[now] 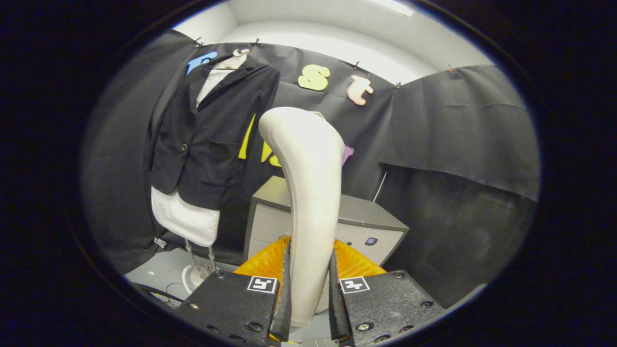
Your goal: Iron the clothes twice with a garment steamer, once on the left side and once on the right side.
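**Steamer held in the fingers, jacket hanging beyond**

The gripper (308,289) has both fingers (285,294) closed on the handle of the garment steamer (308,193), one finger pressing on each side of it. The steamer is cream-white and stands upright between the fingers, and its top curves over toward the jacket side. Behind its lower part an orange ribbed piece (262,262) shows on both sides of the handle.

The dark jacket (212,135) hangs on a hanger (236,59) against the black wall of the booth, beyond the fingers and to the left of the steamer. It is apart from the steamer, not touching it. A white shirt (185,219) is under the jacket; its collar shows at the top and its hem below the jacket.

Behind the steamer stands a grey cabinet (359,217). Under the clothes, white cords (193,274) lie on the light floor (159,272).
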A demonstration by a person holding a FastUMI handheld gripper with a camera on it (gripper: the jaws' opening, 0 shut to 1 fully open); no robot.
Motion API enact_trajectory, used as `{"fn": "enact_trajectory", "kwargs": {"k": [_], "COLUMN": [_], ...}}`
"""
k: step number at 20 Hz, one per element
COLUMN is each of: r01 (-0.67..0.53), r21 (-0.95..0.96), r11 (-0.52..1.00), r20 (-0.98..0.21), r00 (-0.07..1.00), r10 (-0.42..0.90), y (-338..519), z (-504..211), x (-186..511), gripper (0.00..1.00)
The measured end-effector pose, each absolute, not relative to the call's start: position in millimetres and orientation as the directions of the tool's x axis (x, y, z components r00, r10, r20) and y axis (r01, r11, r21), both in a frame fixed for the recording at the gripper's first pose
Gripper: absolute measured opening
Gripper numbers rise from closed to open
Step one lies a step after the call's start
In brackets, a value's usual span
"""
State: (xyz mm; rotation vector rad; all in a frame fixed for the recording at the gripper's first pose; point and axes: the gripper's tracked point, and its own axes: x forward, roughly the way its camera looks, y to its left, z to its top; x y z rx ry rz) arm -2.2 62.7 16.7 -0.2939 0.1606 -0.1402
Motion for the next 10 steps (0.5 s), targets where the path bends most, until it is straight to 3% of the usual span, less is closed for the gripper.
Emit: {"fn": "enact_trajectory", "kwargs": {"k": [10], "r01": [0.138], "r21": [-0.186], "r11": [0.973], "r20": [-0.203], "r00": [0.963], "r10": [-0.175], "y": [-45], "z": [-6], "x": [-40], "gripper": [0.34]}}
